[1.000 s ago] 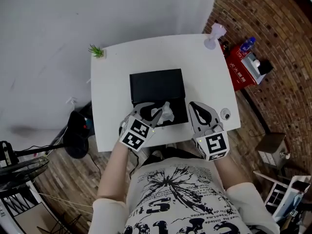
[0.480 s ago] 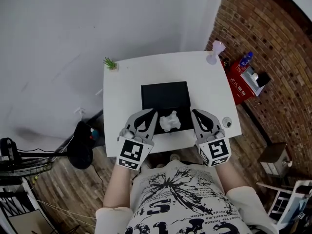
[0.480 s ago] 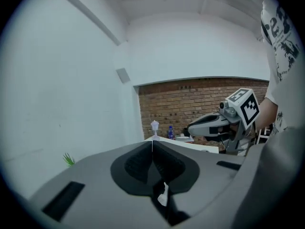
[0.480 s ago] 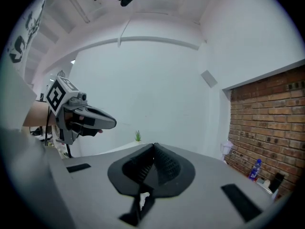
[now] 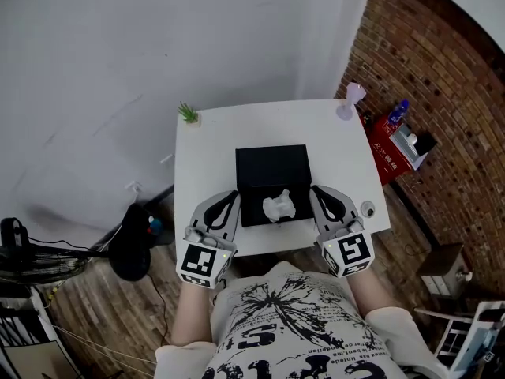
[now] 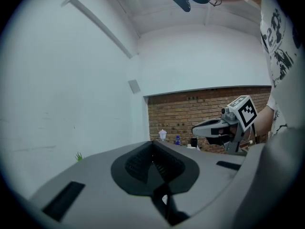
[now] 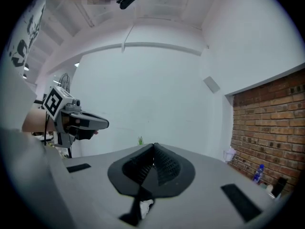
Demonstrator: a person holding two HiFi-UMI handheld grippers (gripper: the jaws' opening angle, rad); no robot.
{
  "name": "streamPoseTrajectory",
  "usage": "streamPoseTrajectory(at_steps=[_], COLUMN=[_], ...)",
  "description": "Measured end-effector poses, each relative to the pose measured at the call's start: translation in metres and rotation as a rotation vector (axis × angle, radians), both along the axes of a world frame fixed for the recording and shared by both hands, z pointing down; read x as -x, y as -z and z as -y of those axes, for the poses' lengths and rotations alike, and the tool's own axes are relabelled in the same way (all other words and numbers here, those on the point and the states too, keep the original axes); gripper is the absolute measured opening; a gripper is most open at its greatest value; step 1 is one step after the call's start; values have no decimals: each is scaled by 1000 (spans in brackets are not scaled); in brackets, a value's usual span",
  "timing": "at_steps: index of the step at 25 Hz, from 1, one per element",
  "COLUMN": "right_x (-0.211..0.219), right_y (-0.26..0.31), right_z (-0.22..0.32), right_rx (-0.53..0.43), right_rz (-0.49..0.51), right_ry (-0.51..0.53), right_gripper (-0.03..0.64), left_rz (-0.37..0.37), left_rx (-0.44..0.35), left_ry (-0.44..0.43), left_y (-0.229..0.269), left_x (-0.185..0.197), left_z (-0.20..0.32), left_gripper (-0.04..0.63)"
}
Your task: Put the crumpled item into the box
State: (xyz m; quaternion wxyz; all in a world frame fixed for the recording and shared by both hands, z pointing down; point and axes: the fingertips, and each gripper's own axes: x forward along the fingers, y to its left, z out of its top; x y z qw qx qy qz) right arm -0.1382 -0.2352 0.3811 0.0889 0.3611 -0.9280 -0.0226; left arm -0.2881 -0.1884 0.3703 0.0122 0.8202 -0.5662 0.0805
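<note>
White crumpled item [image 5: 278, 206] sits inside black box [image 5: 268, 168], at its near end, midway between my tools. My left tool [image 5: 228, 199]: jaws pressed together, holding nothing. My right tool [image 5: 318, 193]: same, empty. Both flank box at tabletop [image 5: 205, 156] near edge; neither clearly nearer.

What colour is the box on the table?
The box is black, clearest in the head view, where it stands out against the white table.

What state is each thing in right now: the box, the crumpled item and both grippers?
box: open on top, holding the crumpled item.
crumpled item: lying inside the box, not gripped.
left gripper: shut, empty.
right gripper: shut, empty.
</note>
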Motion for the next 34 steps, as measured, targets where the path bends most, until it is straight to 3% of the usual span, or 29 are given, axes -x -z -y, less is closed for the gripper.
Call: streamPoseTrajectory(at_steps=[17,34], right_x=[-12,-19], right_y=[1,-7], right_z=[8,18], right_rx=[7,25], right_rz=[24,16], right_ry=[-14,-1], right_gripper=[12,12], left_rz=[-20,10], left_rx=[-40,38], left_ry=[-13,-13], left_y=[8,-4], left_x=[-14,-25], left_z=[10,21], left_gripper=[14,14])
